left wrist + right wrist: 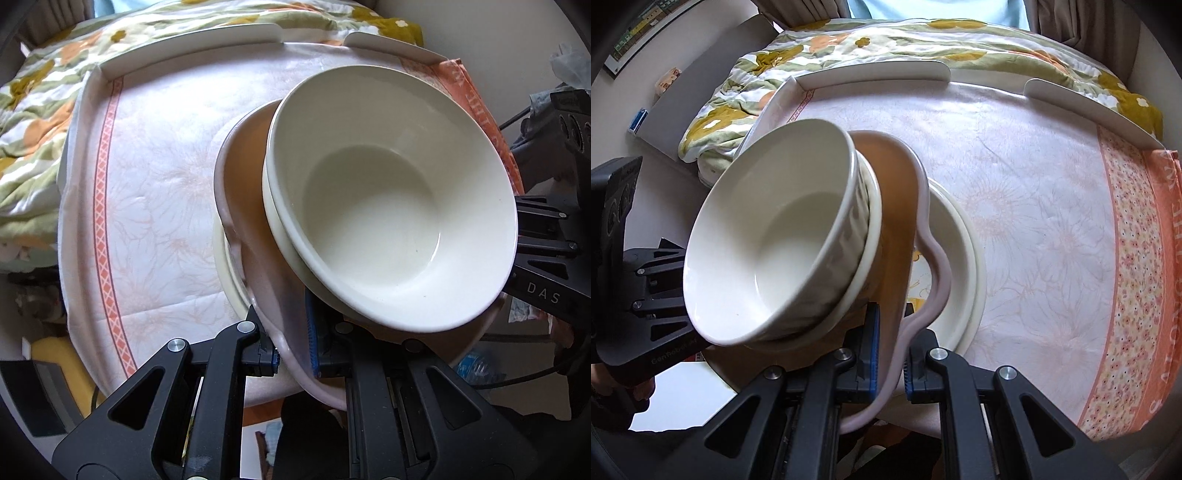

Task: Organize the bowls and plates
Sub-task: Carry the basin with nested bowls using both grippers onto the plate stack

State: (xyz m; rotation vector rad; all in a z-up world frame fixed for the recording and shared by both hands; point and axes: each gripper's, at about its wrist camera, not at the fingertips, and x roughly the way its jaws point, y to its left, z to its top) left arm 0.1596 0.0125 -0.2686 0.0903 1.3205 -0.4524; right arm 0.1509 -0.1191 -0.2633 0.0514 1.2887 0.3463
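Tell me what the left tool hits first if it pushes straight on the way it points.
The left tool is shut on the pink plate, so the plate leads. Straight ahead lies the cream plate beneath it, probably first, then the cloth; depth is unclear.

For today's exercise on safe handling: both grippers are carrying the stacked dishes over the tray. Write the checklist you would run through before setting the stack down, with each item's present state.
1. Left gripper clamped on the pink plate rim: ok.
2. Right gripper clamped on the opposite rim: ok.
3. White bowl seated in the stack: ok, nested in the bowl beneath.
4. Cream plate under the pink plate supported: cannot tell.
5. Landing spot on the cloth free: ok.
6. Stack level: cannot tell through the fisheye.
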